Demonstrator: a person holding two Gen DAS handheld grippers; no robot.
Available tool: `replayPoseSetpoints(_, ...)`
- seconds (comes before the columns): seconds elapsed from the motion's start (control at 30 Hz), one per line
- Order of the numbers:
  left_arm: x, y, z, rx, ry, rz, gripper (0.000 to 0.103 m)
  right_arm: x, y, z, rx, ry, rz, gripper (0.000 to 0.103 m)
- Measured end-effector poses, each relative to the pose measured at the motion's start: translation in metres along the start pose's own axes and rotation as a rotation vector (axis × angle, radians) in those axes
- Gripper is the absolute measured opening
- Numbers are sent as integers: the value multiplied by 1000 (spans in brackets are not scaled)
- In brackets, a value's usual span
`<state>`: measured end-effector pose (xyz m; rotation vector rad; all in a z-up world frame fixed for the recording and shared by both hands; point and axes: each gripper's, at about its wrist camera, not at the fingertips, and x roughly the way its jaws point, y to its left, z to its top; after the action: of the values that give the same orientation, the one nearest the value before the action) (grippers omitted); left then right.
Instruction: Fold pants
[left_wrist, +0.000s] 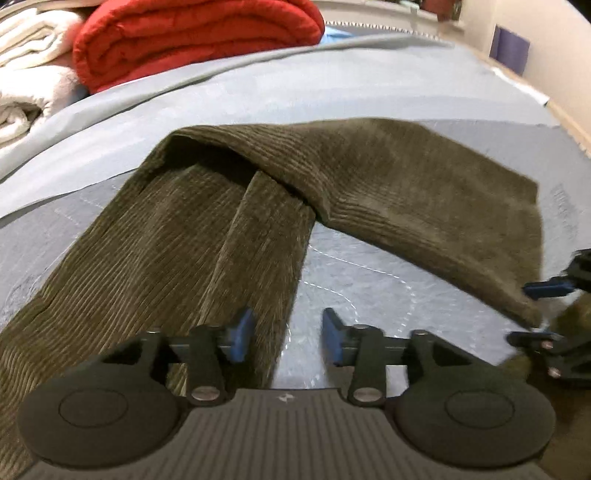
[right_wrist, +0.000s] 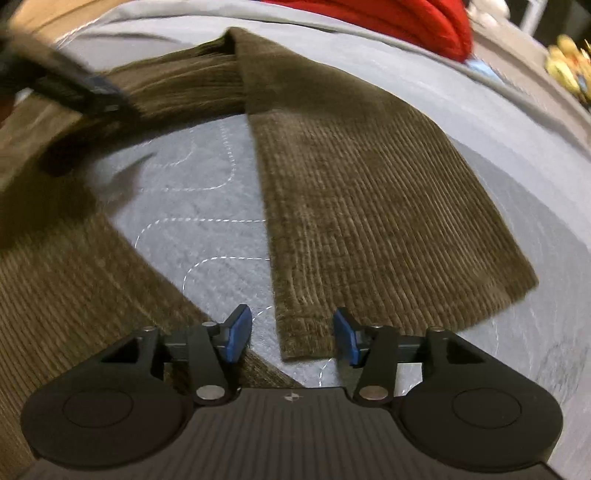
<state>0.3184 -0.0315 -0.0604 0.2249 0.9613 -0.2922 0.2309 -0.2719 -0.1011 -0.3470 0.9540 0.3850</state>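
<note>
Olive corduroy pants (left_wrist: 207, 221) lie on a grey quilted surface (left_wrist: 369, 280), bent into a V: one leg runs toward me at the left, the other leg (right_wrist: 362, 206) is folded across to the right. My left gripper (left_wrist: 288, 334) is open, hovering over the inner edge of the near leg. My right gripper (right_wrist: 291, 334) is open, its jaws either side of the hem corner of the folded leg, not closed on it. The right gripper also shows at the right edge of the left wrist view (left_wrist: 539, 314), by the hem. The left gripper shows blurred in the right wrist view (right_wrist: 66, 85).
A folded red blanket (left_wrist: 195, 37) and white towels (left_wrist: 29, 74) are stacked at the far side. A lighter blue sheet (left_wrist: 332, 81) covers the back of the surface. A wall and wooden edge (left_wrist: 569, 122) lie at the right.
</note>
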Motion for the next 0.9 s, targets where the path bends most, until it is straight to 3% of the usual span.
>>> replayPoseSetpoints(0.07,11,-1,1,19,9,22,52,-1,-1,-1,-15,-5,-5,35)
replayPoseSetpoints(0.1,16,-2,1,32,17,39,51,-3,-4,-1,-11,-5,-24,16)
replayPoseSetpoints(0.13,21,-1,0,47,30,60,50,-6,-11,1,15,-8,-27,14)
replayPoseSetpoints(0.2,26,2,-1,74,51,109,14,-18,-27,5,100,-43,-14,13)
replayPoseSetpoints(0.27,25,10,1,67,35,124,7,-41,-44,12,153,-114,-62,12)
replayPoseSetpoints(0.4,8,21,7,38,-11,88,6,-121,-108,31,311,-301,-149,12)
replayPoseSetpoints(0.6,-25,20,2,185,-100,-95,6,-225,-213,67,457,-391,-284,12)
replayPoseSetpoints(0.77,-57,14,-19,373,-162,-382,6,-257,-265,90,472,-298,-402,12)
replayPoseSetpoints(0.83,-63,10,-26,414,-147,-489,6,-257,-282,94,500,-248,-430,12)
replayPoseSetpoints(0.9,-60,0,-33,447,-106,-539,8,-243,-293,93,531,-198,-470,12)
